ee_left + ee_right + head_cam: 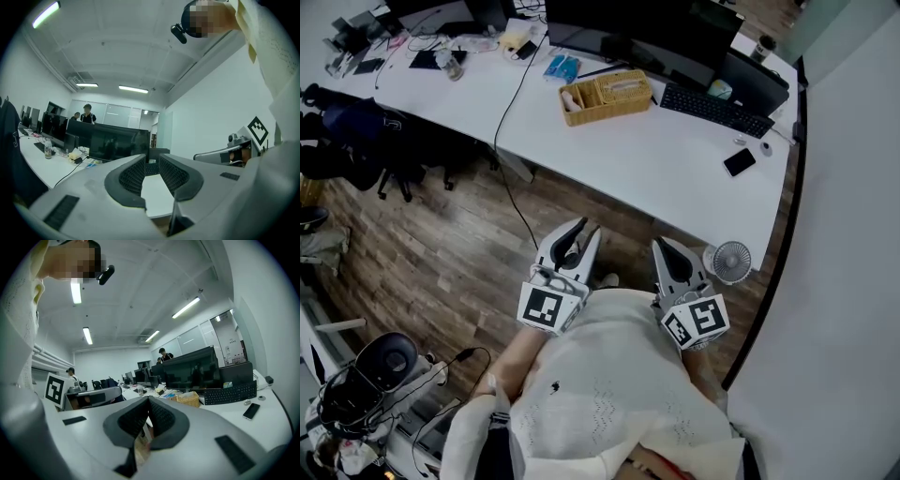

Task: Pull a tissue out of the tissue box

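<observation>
The tissue box point(623, 86) sits in a wicker basket point(602, 111) on the white desk point(666, 159), far ahead of both grippers. In the right gripper view the basket point(190, 400) shows beyond the jaws, with white tissue at its top. My left gripper point(581, 230) point(152, 161) is held close to my chest over the wooden floor, its jaws a little apart with nothing between them. My right gripper point(664, 246) point(149, 399) hangs beside it, jaws closed together and empty. Both point toward the desk, well short of it.
A keyboard point(715, 108), a phone point(739, 161) and dark monitors point(647, 28) are on the desk near the basket. A small fan point(730, 261) stands on the floor by the right wall. Office chairs point(356, 127) and cables lie at the left. People stand behind distant monitors.
</observation>
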### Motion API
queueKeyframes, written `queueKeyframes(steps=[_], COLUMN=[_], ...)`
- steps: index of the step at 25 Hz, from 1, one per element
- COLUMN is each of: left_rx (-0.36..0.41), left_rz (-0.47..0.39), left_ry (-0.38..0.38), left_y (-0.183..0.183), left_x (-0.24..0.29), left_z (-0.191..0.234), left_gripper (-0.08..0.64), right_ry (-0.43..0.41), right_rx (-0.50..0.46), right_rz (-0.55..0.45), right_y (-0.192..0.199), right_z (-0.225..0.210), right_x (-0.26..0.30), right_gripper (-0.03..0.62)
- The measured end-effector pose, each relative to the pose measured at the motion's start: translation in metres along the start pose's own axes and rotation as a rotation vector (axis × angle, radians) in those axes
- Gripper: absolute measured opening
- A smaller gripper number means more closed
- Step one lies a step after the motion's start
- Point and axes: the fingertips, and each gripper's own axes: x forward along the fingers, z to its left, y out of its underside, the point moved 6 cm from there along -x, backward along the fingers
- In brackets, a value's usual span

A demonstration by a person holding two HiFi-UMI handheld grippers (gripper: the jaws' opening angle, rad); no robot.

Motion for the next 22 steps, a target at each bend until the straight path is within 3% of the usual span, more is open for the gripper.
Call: queueKeyframes(steps=[13, 22], left_rx=[0.018, -0.01], left_rz=[-0.007, 0.022], left_ry=[0.05, 0.063], left_y=[0.003, 0.0], left_x=[0.057, 0.112], left_z=[0.017, 0.062], left_gripper=[0.084, 0.084], right_ry=[0.054, 0.086], right_rx=[0.027, 0.055], right_rz=[-0.008, 0.004], right_y=[-0.005, -0.024], right_z=[-0.041, -0.075], right_x=[0.025, 0.073], right_gripper=[0.002, 0.002])
